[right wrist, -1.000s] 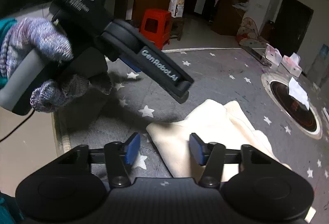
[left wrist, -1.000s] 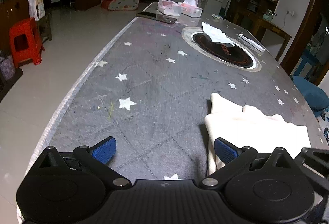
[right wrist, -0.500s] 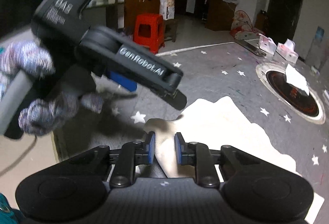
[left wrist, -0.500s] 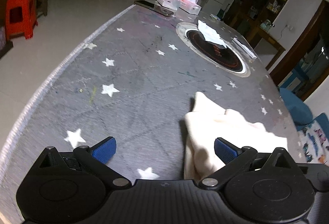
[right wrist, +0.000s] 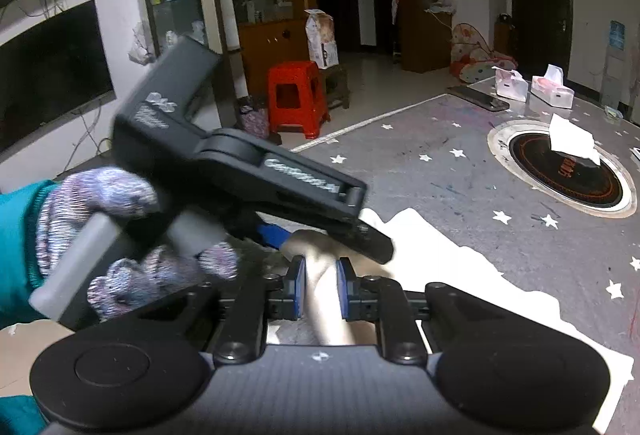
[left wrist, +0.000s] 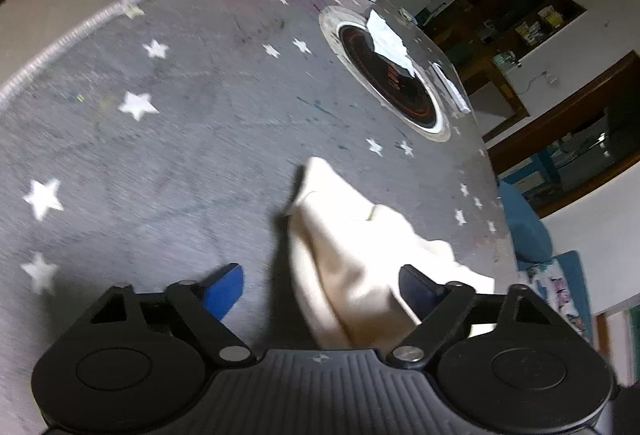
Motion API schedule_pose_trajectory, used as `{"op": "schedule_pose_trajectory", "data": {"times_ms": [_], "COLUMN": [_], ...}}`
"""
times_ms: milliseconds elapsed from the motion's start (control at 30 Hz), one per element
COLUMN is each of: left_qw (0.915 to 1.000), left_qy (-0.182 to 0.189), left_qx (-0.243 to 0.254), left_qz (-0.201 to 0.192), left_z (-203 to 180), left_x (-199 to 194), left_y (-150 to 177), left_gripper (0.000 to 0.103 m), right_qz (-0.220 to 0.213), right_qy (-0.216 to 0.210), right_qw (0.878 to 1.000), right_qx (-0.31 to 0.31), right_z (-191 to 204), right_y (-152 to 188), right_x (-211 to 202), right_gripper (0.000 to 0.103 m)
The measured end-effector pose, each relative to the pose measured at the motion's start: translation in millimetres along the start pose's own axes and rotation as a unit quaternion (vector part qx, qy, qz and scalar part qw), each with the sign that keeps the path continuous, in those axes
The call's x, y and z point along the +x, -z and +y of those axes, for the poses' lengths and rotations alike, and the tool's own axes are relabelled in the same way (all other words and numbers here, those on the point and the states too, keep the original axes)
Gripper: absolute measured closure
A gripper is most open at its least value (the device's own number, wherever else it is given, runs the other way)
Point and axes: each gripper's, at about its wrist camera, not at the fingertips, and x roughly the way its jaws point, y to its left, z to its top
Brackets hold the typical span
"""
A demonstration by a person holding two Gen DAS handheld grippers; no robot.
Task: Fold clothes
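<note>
A: Two grippers up, one cloth. I've got the right gripper clamped on a bunched fold of the cream garment; the fabric is pinched between its blue pads, jaws nearly together.

B: And the left?

A: The left gripper has just been closing but its jaws are apart. The garment's raised fold sits between them, nearer the right-side pad. The other pad is clear of the cloth, over bare tabletop. Can't tell whether the right-side pad touches the fabric; the pic is blurred there.

B: Where's the cloth lying?

A: On the grey star-print table cover, near the table's edge closest to me. Part of it is lifted into a peak and the rest lies flat, spreading toward the right edge in the right wrist view.

B: See the hand?

A: Yes, in the right cam. A knit-gloved hand with a teal sleeve grips the left gripper's handle, and that tool angles down over the cloth just beside my right pads.

B: Anything else on the table?

A: A round black hotplate inset mid-table with a white tissue on it, well apart from the garment. Two tissue boxes and a dark flat device at the far edge. A red stool on the floor beyond.
</note>
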Motion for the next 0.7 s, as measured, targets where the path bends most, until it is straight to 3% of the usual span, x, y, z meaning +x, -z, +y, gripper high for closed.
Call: {"op": "schedule_pose_trajectory", "data": {"times_ms": [67,133,200,300,467,567,700], "left_qw": [0.9996,0.9989,0.9981,0.9980,0.9991,0.9995,0.9997], "left_qy": [0.020,0.033,0.039,0.037,0.026,0.021,0.012], "left_qx": [-0.018,-0.030,-0.040,-0.044,-0.023,-0.007,0.010], "left_qz": [0.009,0.017,0.026,0.027,0.027,0.025,0.019], "left_z": [1.1,1.9,3.5,5.2,1.2,-2.3,-6.2], "left_x": [4.5,9.1,14.5,17.2,15.8,15.8,14.8], "left_y": [1.1,3.5,5.8,8.1,9.3,10.7,12.1], "left_gripper": [0.032,0.047,0.069,0.079,0.080,0.080,0.080], "right_qz": [-0.003,-0.005,-0.005,0.004,-0.002,-0.005,-0.005], "right_qy": [-0.005,-0.009,-0.014,-0.019,-0.007,0.026,0.090], "right_qw": [1.000,1.000,1.000,1.000,1.000,0.998,0.989], "right_qx": [0.001,0.001,-0.002,0.000,0.023,0.055,0.113], "right_z": [0.5,2.2,3.1,2.1,-11.9,-37.0,-79.6], "right_y": [1.9,4.8,7.9,13.0,24.2,34.2,52.3], "right_x": [-3.1,-5.8,-6.9,-6.0,-17.7,-30.4,-48.6], "right_gripper": [0.088,0.088,0.088,0.085,0.075,0.067,0.064]}}
